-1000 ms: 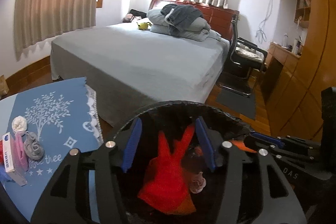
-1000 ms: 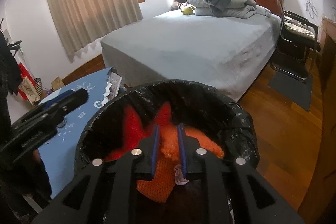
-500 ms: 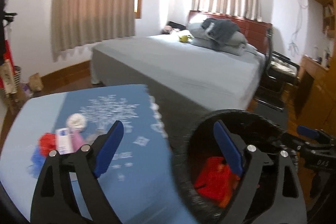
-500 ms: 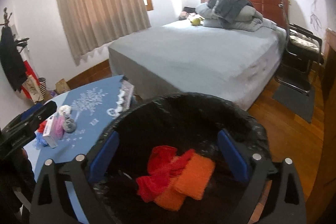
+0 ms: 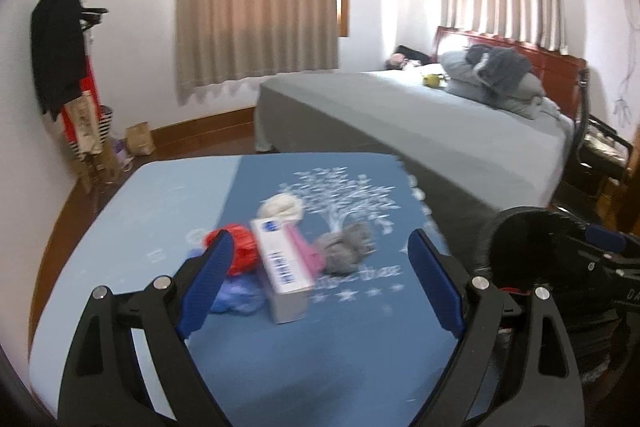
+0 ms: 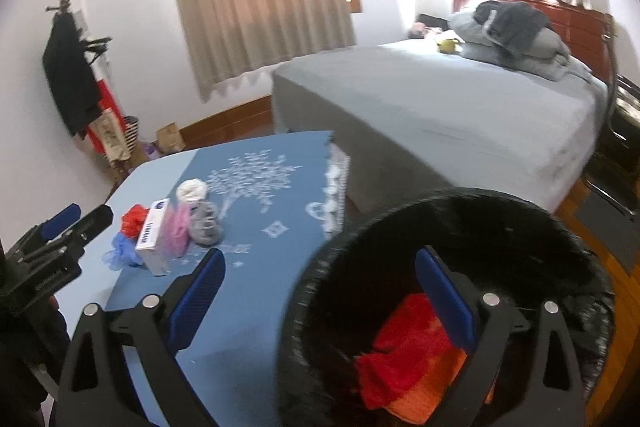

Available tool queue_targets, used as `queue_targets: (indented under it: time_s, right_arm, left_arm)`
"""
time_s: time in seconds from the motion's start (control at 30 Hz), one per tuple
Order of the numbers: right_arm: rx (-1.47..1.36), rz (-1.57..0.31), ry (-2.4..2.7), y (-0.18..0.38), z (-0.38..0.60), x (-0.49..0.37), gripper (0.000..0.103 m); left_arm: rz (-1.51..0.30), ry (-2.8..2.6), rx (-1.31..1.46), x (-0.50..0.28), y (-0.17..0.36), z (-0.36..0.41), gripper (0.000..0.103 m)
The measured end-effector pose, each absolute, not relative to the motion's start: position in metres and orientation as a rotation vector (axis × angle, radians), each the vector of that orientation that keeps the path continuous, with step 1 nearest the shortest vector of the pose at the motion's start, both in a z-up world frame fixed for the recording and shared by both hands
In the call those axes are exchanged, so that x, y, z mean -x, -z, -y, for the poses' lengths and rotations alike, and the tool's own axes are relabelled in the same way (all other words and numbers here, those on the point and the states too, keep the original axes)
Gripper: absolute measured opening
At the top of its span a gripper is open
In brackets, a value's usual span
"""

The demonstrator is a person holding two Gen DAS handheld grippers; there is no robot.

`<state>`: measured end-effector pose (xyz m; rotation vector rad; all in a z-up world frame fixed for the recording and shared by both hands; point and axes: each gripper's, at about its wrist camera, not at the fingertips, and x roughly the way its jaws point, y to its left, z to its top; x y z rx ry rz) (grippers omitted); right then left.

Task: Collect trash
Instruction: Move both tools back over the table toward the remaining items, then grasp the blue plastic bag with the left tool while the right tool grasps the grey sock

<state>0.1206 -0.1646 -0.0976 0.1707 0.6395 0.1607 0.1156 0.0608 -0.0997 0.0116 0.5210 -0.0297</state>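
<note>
A small pile of trash lies on the blue tablecloth (image 5: 320, 347): a white box (image 5: 282, 269), a red crumpled scrap (image 5: 238, 251), a blue one (image 5: 238, 297), a pink piece (image 5: 310, 253), a grey wad (image 5: 348, 247) and a white ball (image 5: 280, 209). My left gripper (image 5: 320, 239) hovers open in front of the pile with nothing between its fingers. My right gripper (image 6: 320, 255) stands open over the near rim of the black-lined bin (image 6: 460, 211). Inside the bin lie a red cloth (image 6: 404, 343) and an orange cloth (image 6: 424, 403). The pile (image 6: 168, 231) sits to the left in the right wrist view.
The bin (image 5: 532, 231) stands just off the table's right edge, beside a grey bed (image 5: 440, 123). A coat stand (image 5: 64, 59) and bags stand by the left wall. A black chair (image 6: 624, 131) is at the far right on the wooden floor.
Both grippers opened over the bin and left the red and orange cloths inside it. Both then swung left, the left one from above the bin to over the table's pile.
</note>
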Motion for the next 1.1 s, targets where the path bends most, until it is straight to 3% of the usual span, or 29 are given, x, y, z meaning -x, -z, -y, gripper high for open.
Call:
queue_targets:
  time_s: [0.57,1.1]
  right_arm:
    - [-0.099,-0.675,-0.256,0.129,0.061,-0.186,0.094]
    - [-0.074,-0.724,-0.232,0.155,0.043,-0.213,0.094]
  left_arm:
    - [-0.603,-0.187,0.026,-0.138,0.139,-0.164,0.086]
    - [-0.713,-0.128,0.065,-0.182,0.18,-0.16,0.086]
